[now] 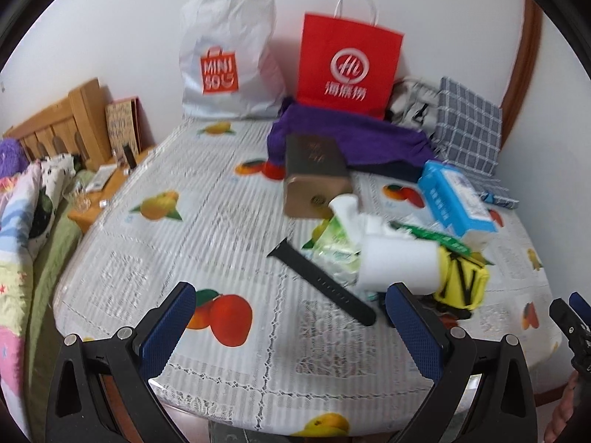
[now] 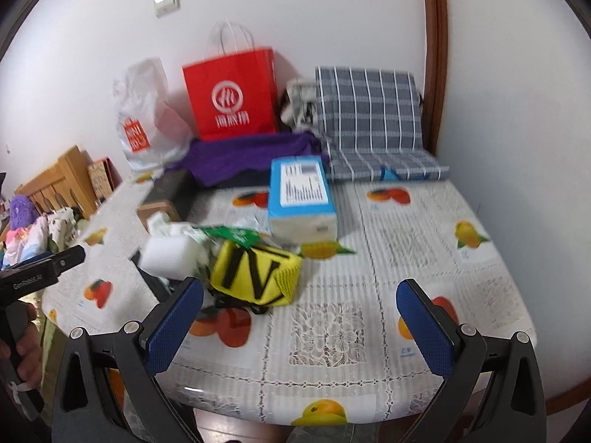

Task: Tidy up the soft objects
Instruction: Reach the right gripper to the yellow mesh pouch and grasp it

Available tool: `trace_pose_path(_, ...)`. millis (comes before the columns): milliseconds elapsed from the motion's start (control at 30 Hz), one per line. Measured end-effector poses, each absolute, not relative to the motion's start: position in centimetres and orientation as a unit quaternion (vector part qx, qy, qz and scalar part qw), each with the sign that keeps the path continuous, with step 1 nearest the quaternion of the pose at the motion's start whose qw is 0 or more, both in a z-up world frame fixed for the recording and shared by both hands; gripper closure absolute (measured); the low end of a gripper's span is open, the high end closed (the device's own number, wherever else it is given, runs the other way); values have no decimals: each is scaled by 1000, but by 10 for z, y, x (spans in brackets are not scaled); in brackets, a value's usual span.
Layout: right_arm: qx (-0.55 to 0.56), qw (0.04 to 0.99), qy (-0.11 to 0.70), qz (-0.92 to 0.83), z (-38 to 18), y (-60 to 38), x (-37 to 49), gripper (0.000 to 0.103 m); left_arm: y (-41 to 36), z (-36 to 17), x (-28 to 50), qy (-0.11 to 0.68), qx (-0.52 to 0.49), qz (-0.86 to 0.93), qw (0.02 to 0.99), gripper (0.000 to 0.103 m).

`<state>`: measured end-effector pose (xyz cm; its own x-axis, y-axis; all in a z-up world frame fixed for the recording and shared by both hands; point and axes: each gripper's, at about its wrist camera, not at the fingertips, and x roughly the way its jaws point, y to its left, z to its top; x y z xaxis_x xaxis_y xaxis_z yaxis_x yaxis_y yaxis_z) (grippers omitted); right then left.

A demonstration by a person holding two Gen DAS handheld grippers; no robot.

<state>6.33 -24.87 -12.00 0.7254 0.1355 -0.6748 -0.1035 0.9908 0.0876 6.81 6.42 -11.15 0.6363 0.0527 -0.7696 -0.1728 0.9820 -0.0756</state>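
Blue-padded fingers of our left claw (image 1: pixel 291 328) sit nearest the lens, spread wide w/ nothing between them, over the front of the bench (image 1: pixel 229 229). Our right claw (image 2: pixel 300 326) is likewise wide and empty, hovering over the bench's front right part; its tip also shows at the right edge of the left view.

Bench wears 1 lace-pattern cloth w/ fruit prints. Soft things sit in a heap at centre-right: 1 yellow pouch (image 2: pixel 255 273) w/ black lettering, just beyond the right claw's left finger; 1 white foam block (image 1: pixel 399 264) touching the pouch's left side; 1 green-white tissue pack (image 1: pixel 338 243), crumpled, behind the block. 1 black watch strap (image 1: pixel 321 282) lies flat, running diagonally out of the heap toward the front. 1 blue tissue box (image 2: pixel 301 199) stands just behind the heap, 1 gold-brown box (image 1: pixel 314 181) to its left, tipped over.

At the back, by the wall: 1 white Miniso bag (image 1: pixel 229 59), 1 red paper bag (image 1: pixel 349 62), both upright, side by side. 1 purple cloth (image 1: pixel 354 140) lies in front of the red bag; 1 grey plaid cushion (image 2: pixel 369 110) leans in the right corner, w/ what looks like folded matching fabric under it.

Left of the bench: bed w/ patterned bedding, wooden headboard.
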Motion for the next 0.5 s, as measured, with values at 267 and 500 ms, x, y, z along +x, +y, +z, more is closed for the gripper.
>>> trace_pose_path(267, 16, 911, 404, 81, -166, -239, 101, 0, 84, -150, 90, 458, -85, 83, 881, 0)
trace_pose_path(500, 33, 897, 427, 110, -194, -231, 134, 2, 96, -162, 100, 467, -100, 79, 875, 0)
